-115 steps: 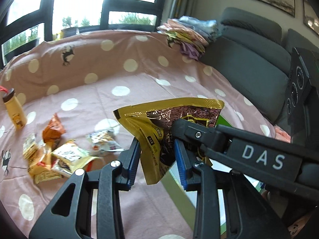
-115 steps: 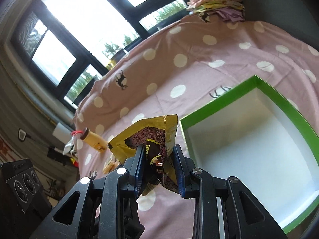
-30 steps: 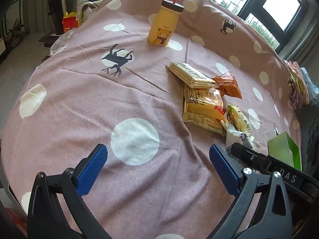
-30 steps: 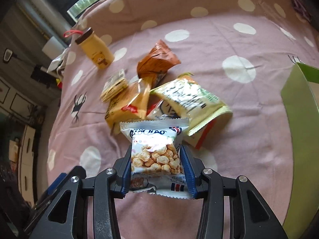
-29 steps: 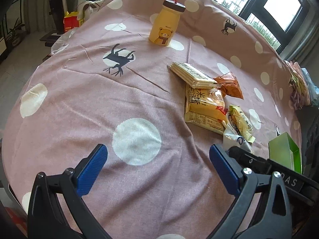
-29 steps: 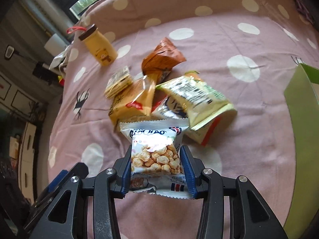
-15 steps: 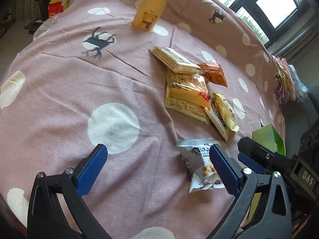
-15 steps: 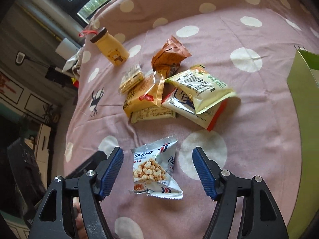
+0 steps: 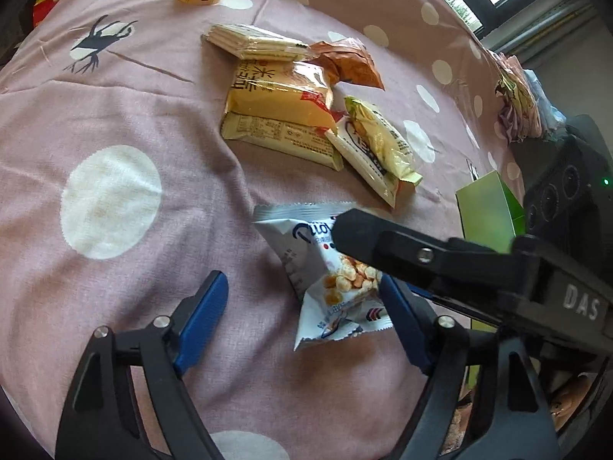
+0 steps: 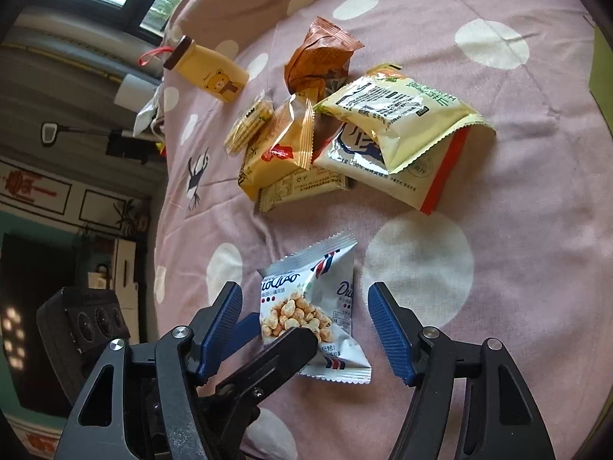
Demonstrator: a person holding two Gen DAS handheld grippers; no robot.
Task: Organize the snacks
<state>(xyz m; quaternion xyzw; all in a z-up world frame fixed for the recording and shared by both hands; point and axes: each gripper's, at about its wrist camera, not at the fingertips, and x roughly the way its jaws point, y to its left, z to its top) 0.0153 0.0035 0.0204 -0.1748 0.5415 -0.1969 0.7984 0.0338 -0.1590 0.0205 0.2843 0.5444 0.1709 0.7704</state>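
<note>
Snack packet (image 10: 310, 306), white with puffed balls printed on it, lay flat on the pink spotted cloth (image 10: 498, 230) between the closing, not yet touching pads of both the right gripper (image 10: 304, 320) and left gripper (image 9: 302, 318). Only the left wrist view showed the green box (image 9: 484, 207) beside the pile.

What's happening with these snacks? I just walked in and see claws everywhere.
A person with a claw in each hand is sorting snacks on a pink polka-dot cloth. The white foil peanut packet lies on the cloth between the closing jaws of both the left claw and right claw. Neither grips it. Other packets sit piled beyond.
</note>
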